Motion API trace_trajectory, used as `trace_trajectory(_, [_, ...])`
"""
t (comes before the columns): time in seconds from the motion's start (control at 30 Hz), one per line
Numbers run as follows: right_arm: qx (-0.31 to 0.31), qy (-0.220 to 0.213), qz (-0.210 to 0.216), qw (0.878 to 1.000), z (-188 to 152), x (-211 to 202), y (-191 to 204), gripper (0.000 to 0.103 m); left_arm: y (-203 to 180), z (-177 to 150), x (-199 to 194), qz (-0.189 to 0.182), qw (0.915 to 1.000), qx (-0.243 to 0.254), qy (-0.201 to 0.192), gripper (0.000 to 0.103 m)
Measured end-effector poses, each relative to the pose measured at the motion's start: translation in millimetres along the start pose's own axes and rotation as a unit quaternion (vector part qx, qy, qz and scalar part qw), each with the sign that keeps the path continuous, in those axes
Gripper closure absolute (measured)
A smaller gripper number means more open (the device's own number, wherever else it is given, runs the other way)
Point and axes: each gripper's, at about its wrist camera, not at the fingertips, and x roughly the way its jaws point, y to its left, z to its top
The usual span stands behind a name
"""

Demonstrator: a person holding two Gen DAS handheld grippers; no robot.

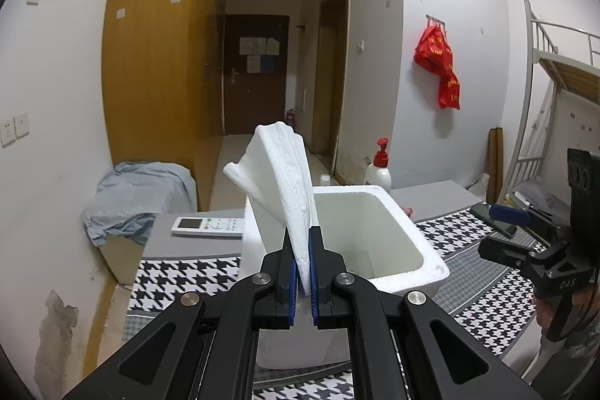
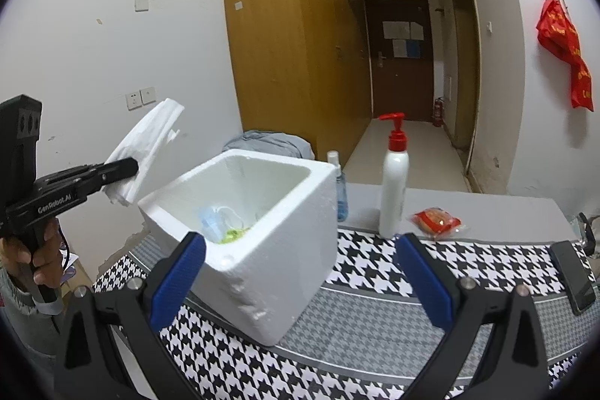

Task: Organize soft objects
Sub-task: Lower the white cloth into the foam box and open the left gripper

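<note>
White tissue pinched at bottom edge by left claw: light, floppy, tears easily. Right claw wide, empty.

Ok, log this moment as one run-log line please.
left gripper: shut on white tissue above foam box | right gripper: open, empty | box holds blue face mask

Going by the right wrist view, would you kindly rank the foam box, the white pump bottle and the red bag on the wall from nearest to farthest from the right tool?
1. Foam box, just ahead, left of centre.
2. White pump bottle, behind it, centre-right.
3. Red bag, far right wall.
</note>
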Motion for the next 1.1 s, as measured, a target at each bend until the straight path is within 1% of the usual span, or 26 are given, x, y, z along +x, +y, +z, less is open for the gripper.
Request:
trace_trajectory(0.3, [0.015,-0.009,-0.012,1.0,-9,-16,-15,0.0,-5,8,23,-0.011,0.9998,-0.006,0.015,0.097])
trace_trajectory(0.67, [0.034,-0.009,-0.032,0.999,-22,-26,-36,0.0,-18,9,41,-0.023,0.9992,0.003,0.031,0.097])
trace_trajectory(0.93, [0.042,-0.01,-0.045,0.998,-30,-37,-46,0.0,-26,16,58,-0.022,0.9989,0.007,0.04,0.097])
trace_trajectory(1.0, [0.046,-0.01,-0.05,0.998,-31,-39,-49,0.0,-25,16,60,-0.021,0.9989,0.004,0.042,0.088])
trace_trajectory(1.03, [0.047,-0.011,-0.051,0.998,-32,-40,-50,0.0,-25,16,60,-0.02,0.9989,0.003,0.041,0.075])
trace_trajectory(1.07, [0.048,-0.012,-0.053,0.997,-33,-41,-51,0.0,-25,16,59,-0.017,0.9991,0.004,0.039,0.052])
trace_trajectory(1.1, [0.049,-0.013,-0.054,0.997,-33,-42,-52,0.0,-26,16,59,-0.011,0.9993,0.006,0.036,0.04])
